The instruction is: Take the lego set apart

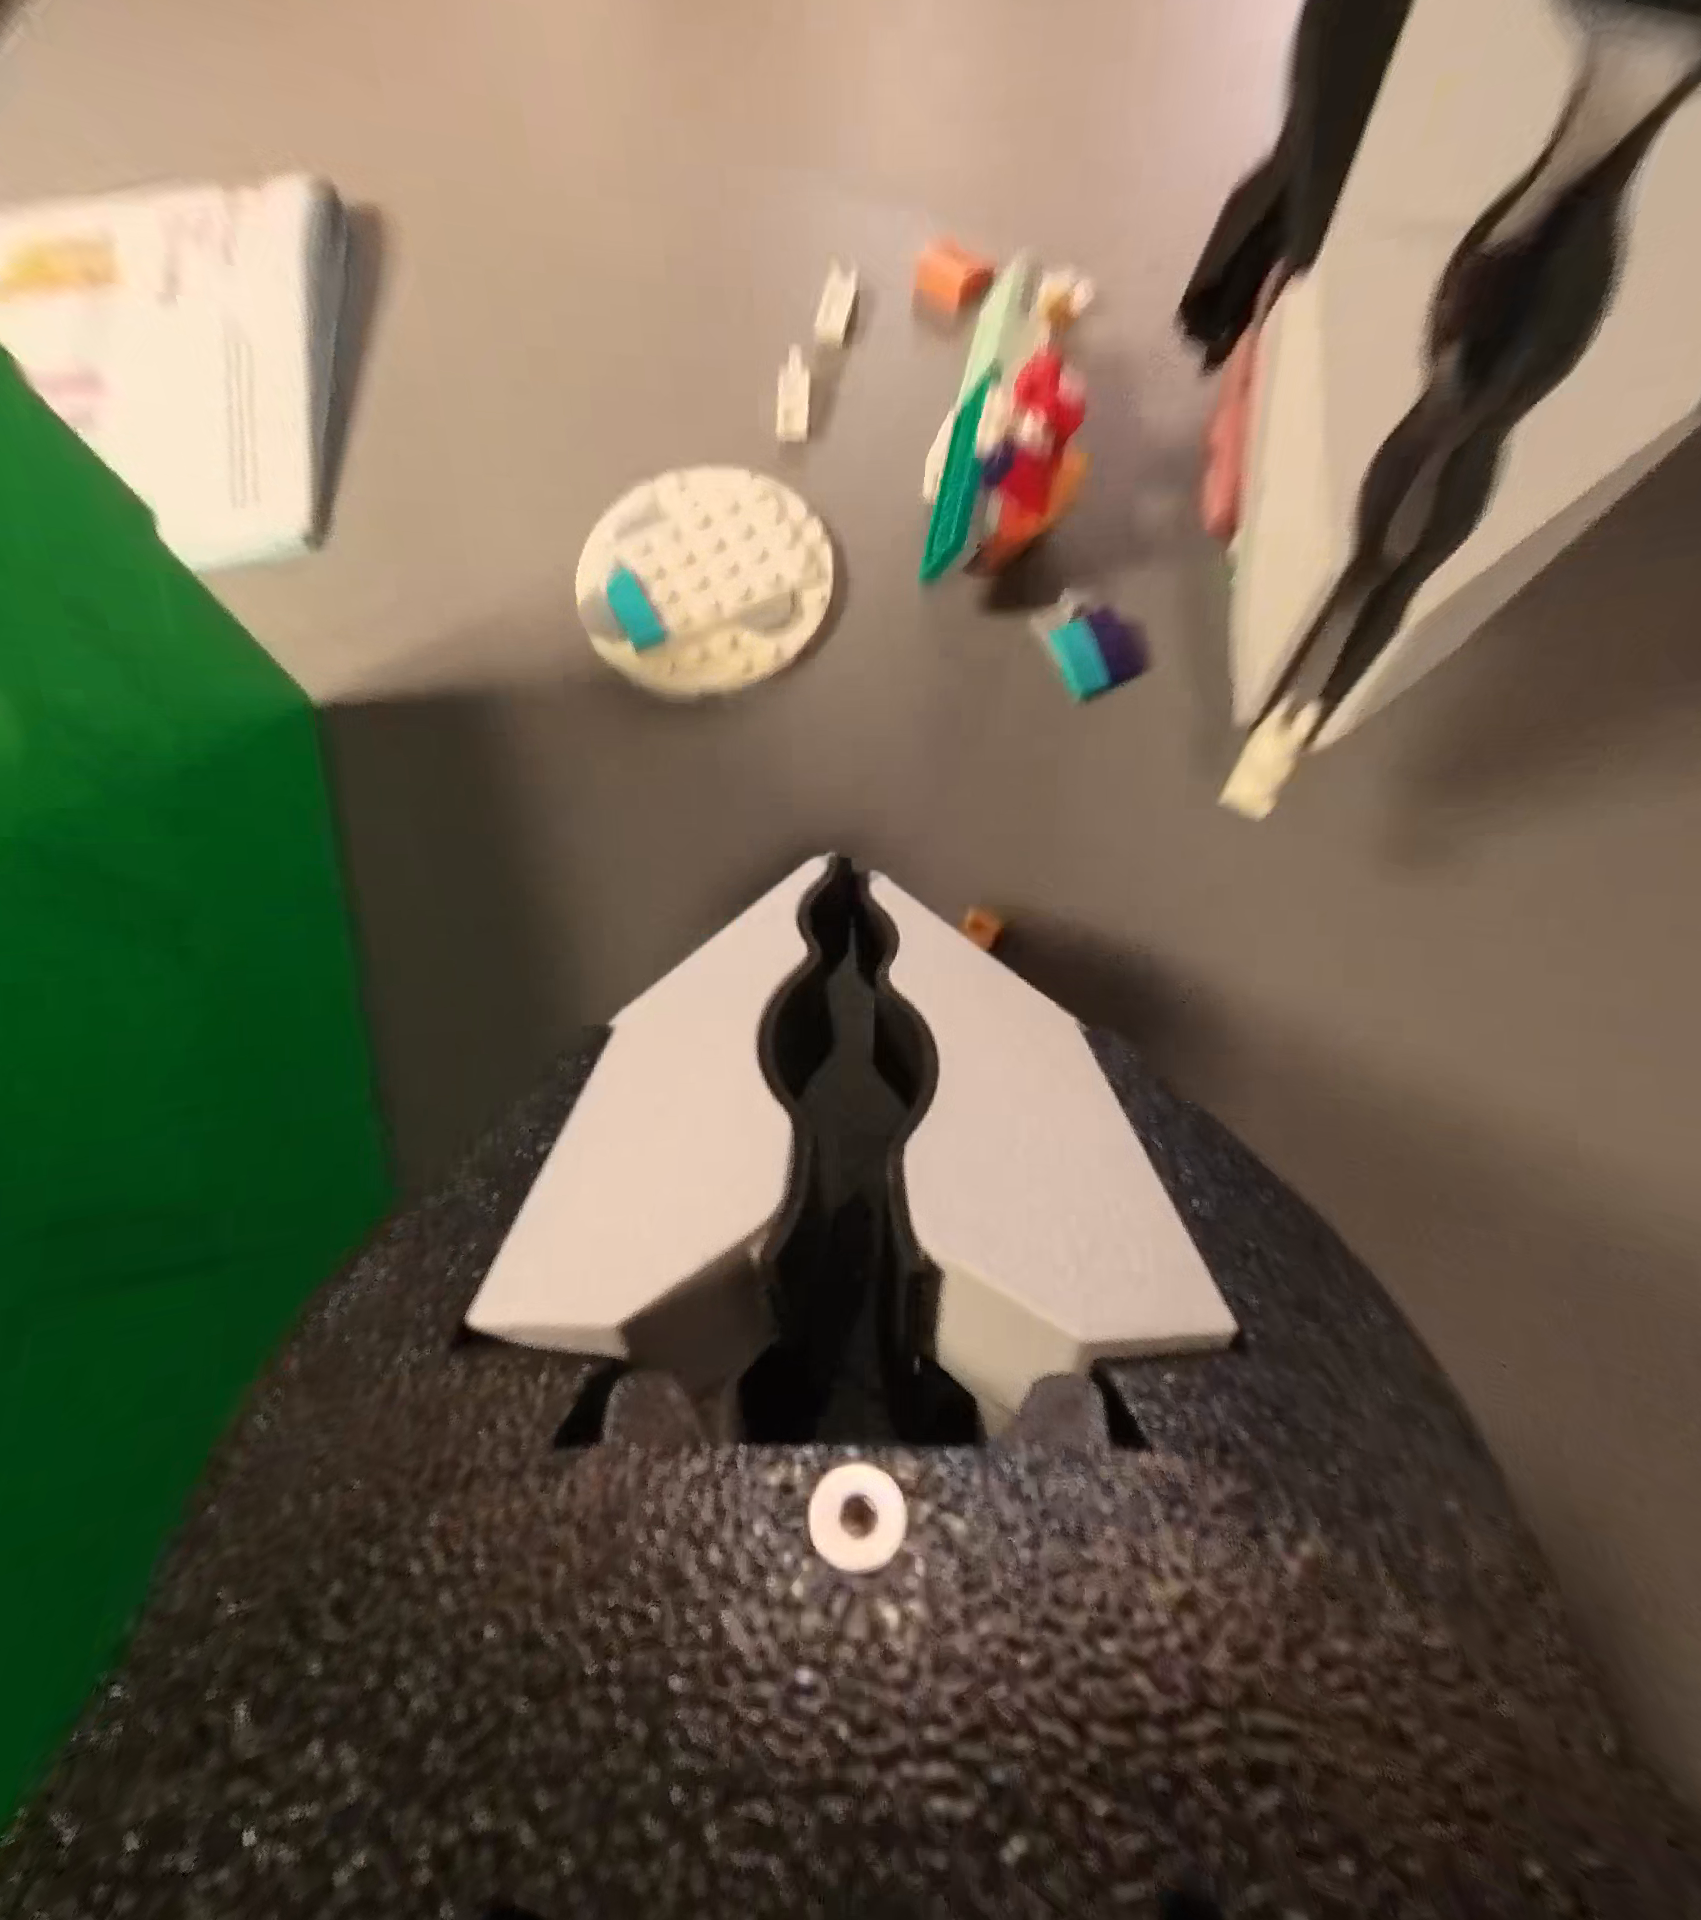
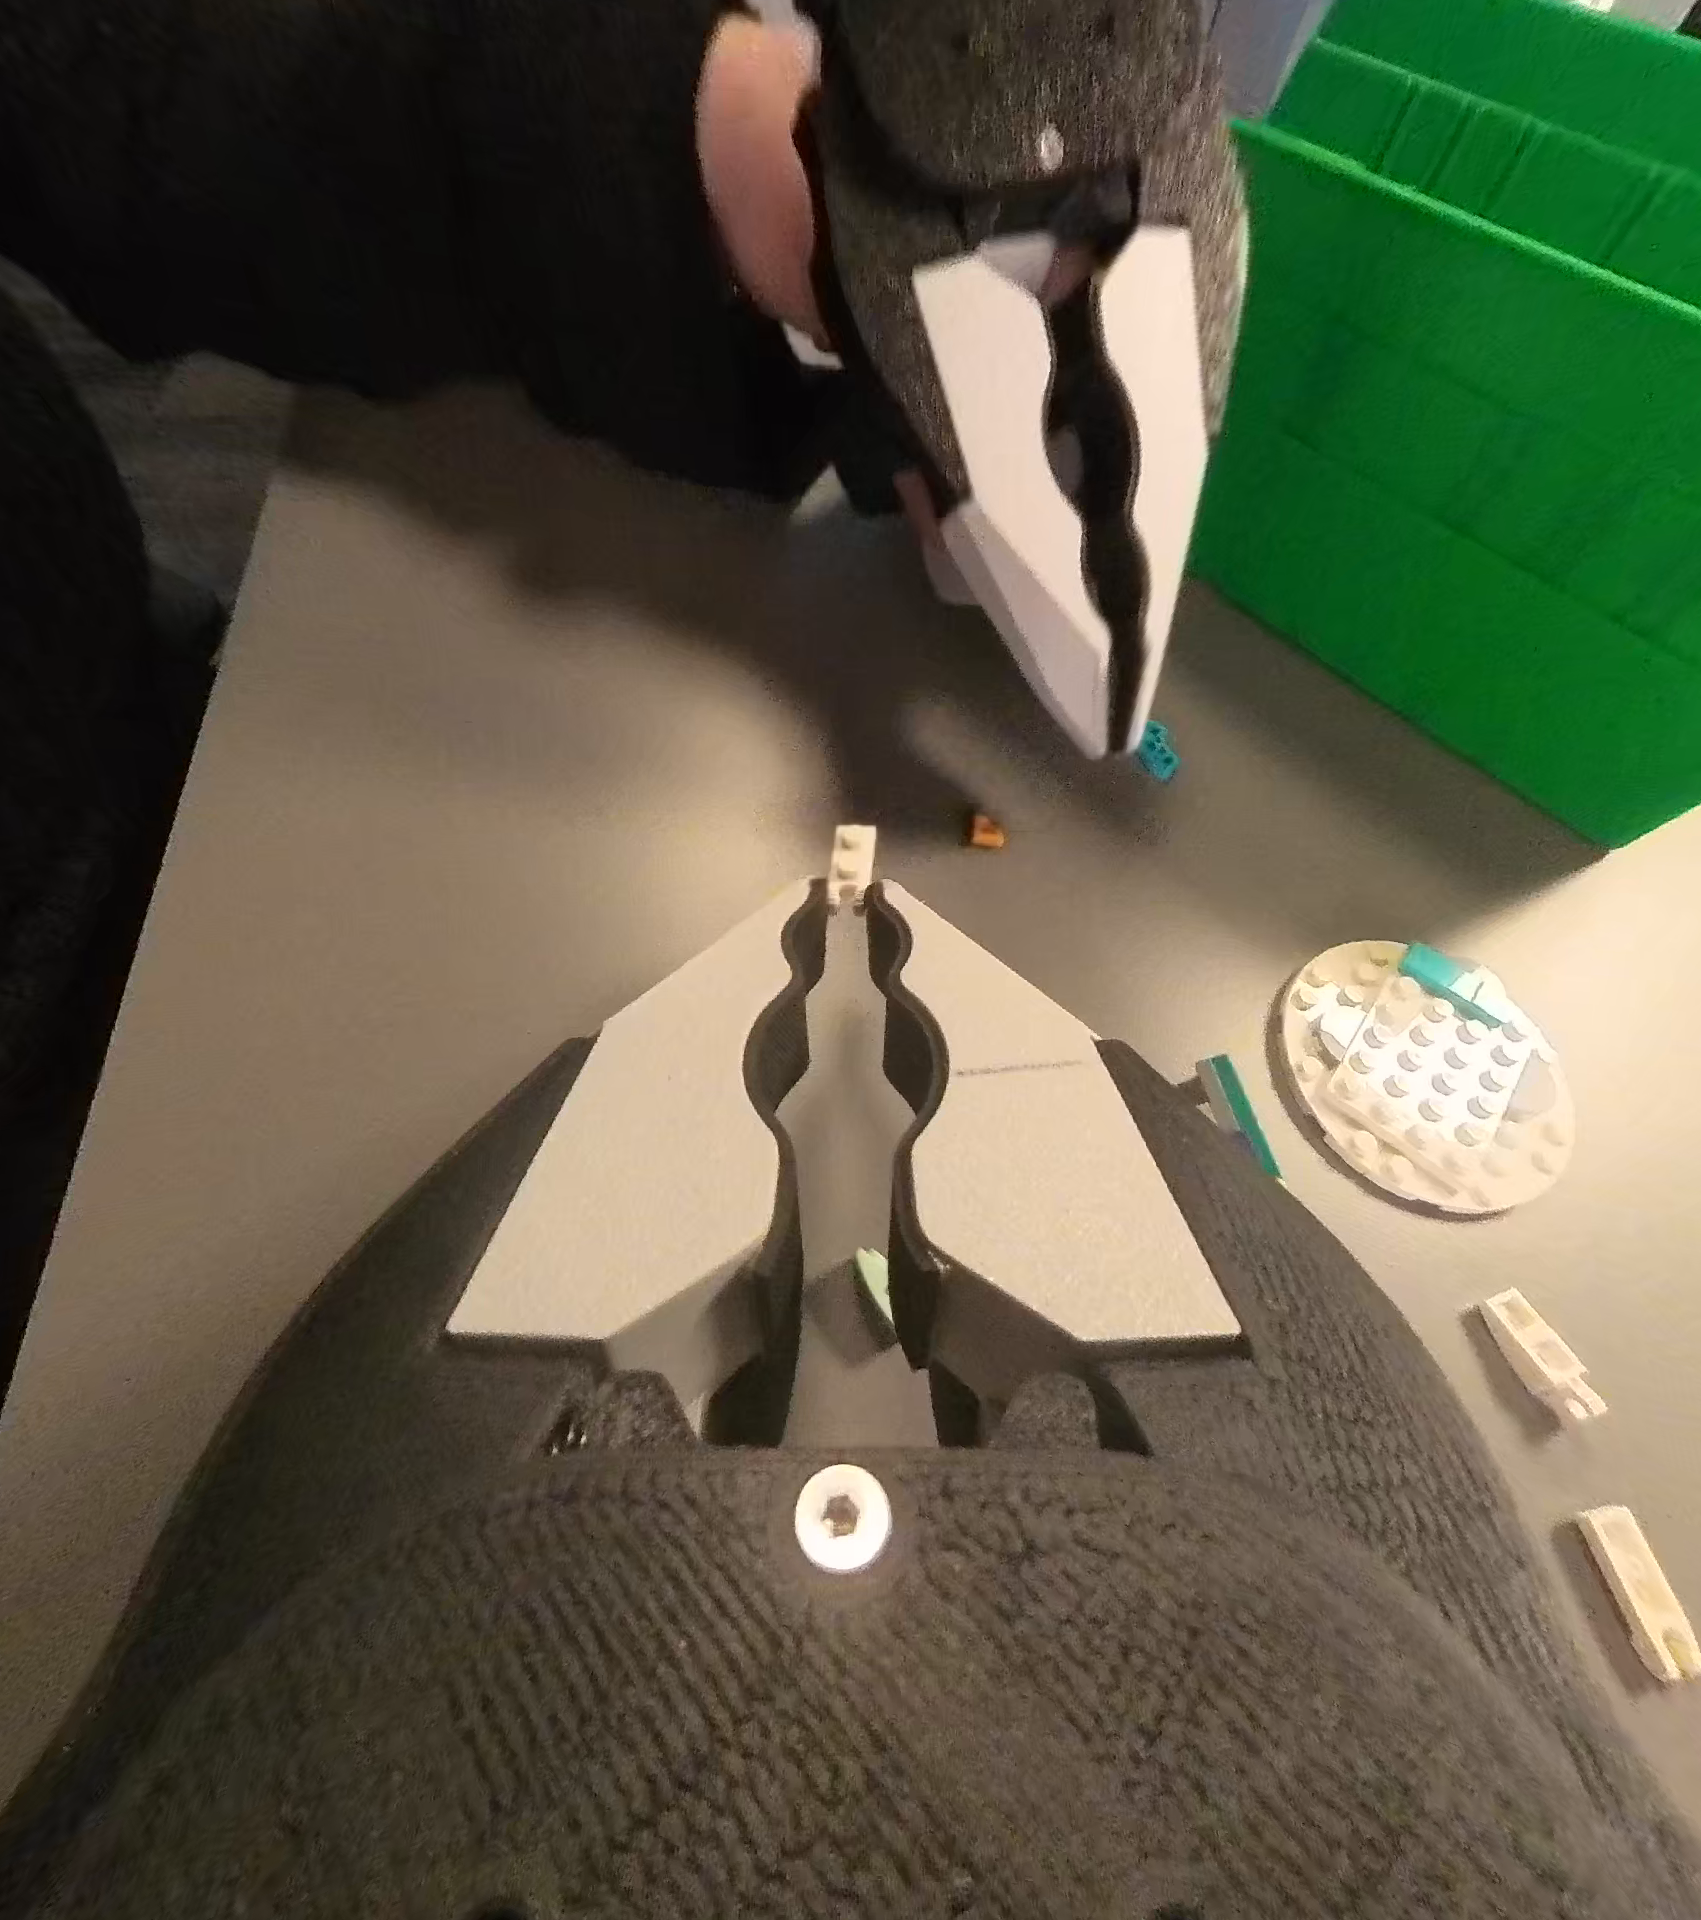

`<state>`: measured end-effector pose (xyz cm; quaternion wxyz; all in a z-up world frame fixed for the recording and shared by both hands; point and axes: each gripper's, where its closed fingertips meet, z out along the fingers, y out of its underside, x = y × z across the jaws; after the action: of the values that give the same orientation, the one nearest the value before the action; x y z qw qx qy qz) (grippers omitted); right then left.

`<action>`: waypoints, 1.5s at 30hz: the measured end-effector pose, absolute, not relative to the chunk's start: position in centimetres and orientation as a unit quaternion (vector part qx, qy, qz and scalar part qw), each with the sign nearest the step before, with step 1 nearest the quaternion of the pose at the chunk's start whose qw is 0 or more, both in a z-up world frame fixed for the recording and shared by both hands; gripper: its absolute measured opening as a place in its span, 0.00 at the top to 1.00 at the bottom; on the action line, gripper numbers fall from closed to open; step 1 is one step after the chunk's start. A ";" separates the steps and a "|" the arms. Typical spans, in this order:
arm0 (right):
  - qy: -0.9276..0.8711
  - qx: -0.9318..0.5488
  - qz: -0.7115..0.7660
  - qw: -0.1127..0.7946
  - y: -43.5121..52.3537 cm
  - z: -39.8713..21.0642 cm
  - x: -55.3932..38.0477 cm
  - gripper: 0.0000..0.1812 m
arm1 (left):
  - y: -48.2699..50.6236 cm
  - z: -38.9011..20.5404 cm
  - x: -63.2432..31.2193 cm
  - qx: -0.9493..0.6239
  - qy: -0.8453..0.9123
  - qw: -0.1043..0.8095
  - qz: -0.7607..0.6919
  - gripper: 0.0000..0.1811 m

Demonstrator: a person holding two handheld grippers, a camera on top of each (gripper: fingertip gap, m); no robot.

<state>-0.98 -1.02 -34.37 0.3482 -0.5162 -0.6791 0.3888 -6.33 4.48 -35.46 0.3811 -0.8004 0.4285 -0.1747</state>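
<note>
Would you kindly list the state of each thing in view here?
Right gripper: shut on small white lego piece, held above the grey table.
Left gripper: shut, empty.
Round white studded lego plate: flat on the table, a teal brick attached.
Green bin: upright.

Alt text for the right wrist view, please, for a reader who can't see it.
The right hand-held gripper pinches a small white lego piece at its fingertips above a grey table. Opposite, the left hand-held gripper, closed, points down beside a teal brick near a green box. At right lie a round white studded plate and two white pieces.
</note>
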 end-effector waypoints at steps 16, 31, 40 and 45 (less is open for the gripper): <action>-0.683 -0.515 0.385 0.347 -1.1 -34.5 -1.2 0.97 | 4.8 -32.8 -9.2 -0.813 0.434 0.380 -0.084 0.83; -0.697 -0.504 0.376 0.343 -1.6 -34.8 -1.1 0.97 | 5.9 -37.5 -9.1 -0.844 0.454 0.272 -0.088 0.86; -0.698 -0.504 0.379 0.340 -1.7 -34.8 -1.1 0.97 | 6.1 -38.1 -9.1 -0.852 0.450 0.248 -0.101 0.91; -0.697 -0.504 0.380 0.339 -1.7 -34.8 -1.1 0.97 | 5.7 -38.2 -9.0 -0.860 0.439 0.236 -0.114 0.95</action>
<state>-1.08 -1.72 -34.82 0.3393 -0.5044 -0.6972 0.3799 -8.98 5.66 -38.16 0.2358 -0.8596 0.4386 -0.1143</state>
